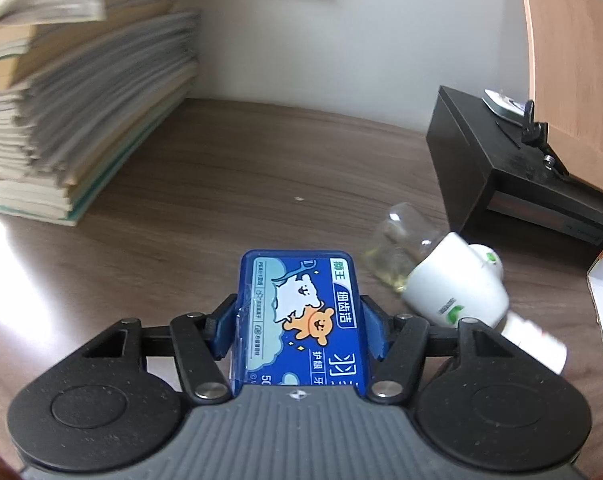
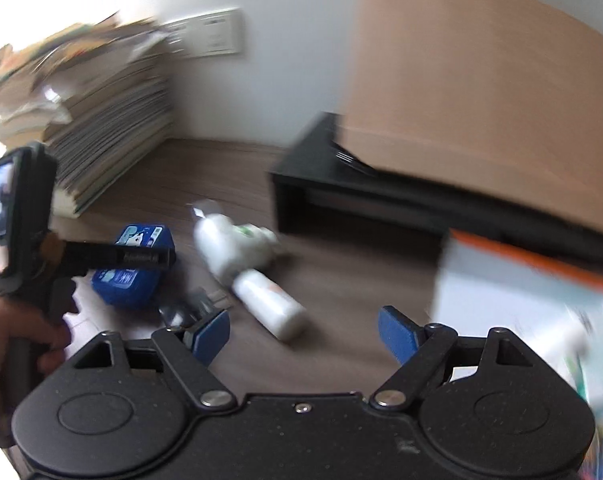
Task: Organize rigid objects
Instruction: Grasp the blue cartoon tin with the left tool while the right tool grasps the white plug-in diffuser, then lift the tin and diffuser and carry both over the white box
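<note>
Your blue box (image 1: 301, 316) sits between the pads of the left gripper (image 1: 299, 322), low over the wood desk (image 1: 229, 184); the right wrist view shows it still resting on the desk, or all but. The blue pads press its two long sides, so the jaws are partly closed with the box clamped between them. You are at the grasp step: the box is taken but not yet lifted.

Just right of the box lies a white plug-in device (image 1: 453, 284) tipped on its side, a clear bottle (image 1: 401, 248) of yellowish liquid at its far end and a white tube (image 1: 533, 340) at its near end. Behind them stands a black stand (image 1: 497, 164); a stack of books (image 1: 73, 120) fills the far left.

Your right gripper (image 2: 303, 334) hangs wide open, holding nothing, its view blurred, with a white-and-orange carton (image 2: 521, 304) near its right pad.

Next, I judge, lift the box straight up, keeping clear of the white device, then carry it to where it belongs; which spot that is, the views do not tell
</note>
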